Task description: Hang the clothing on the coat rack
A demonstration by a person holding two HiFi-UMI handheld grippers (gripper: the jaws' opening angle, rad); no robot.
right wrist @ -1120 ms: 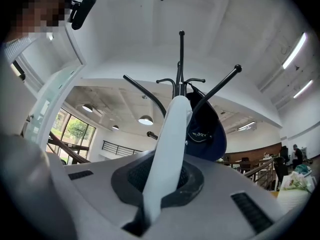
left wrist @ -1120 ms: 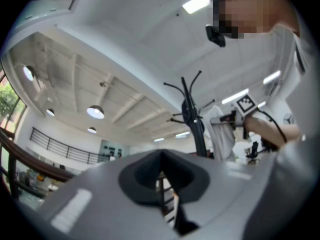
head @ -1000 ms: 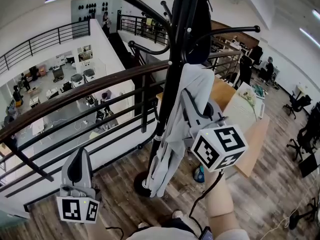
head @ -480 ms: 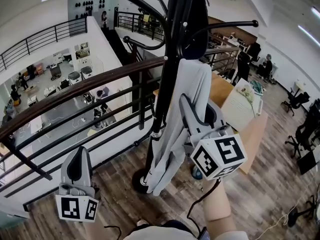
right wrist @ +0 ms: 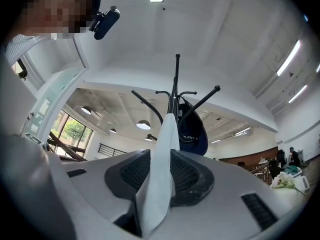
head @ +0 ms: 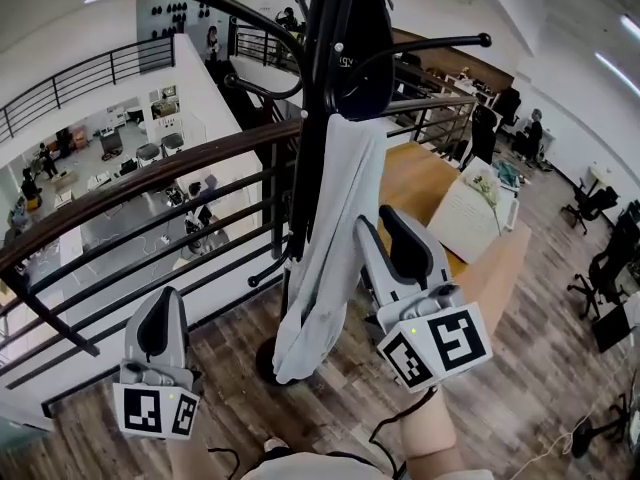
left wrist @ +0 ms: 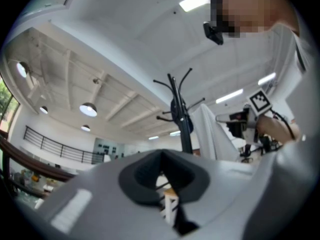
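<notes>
Coat rack (head: 316, 88) is top centre of the head view, a black pole with curved hooks, standing on the wood floor (head: 520, 388) just beside the dark railing (head: 150, 183). The light grey garment (head: 328, 228) is on the rack: it hangs from up near the hooks and drapes down along the pole, with its bottom hem close to the base. A dark navy item (head: 362, 58) is hooked above it, against the pole; can't tell whether it's a bag or a cap. Right gripper (head: 378, 220) is lower right of centre, just beside the garment's right edge, pointing up at it. Its jaws are opening. In the right gripper view a narrow fold of the grey cloth stands in the gap between the ribbed pads (right wrist: 187, 176), which look clear of it, so nothing is clamped. Left gripper (head: 163, 303) is in the lower left corner, well apart from rack and garment, pointing up. In the left gripper view its jaws are together at the tips with nothing between them.
</notes>
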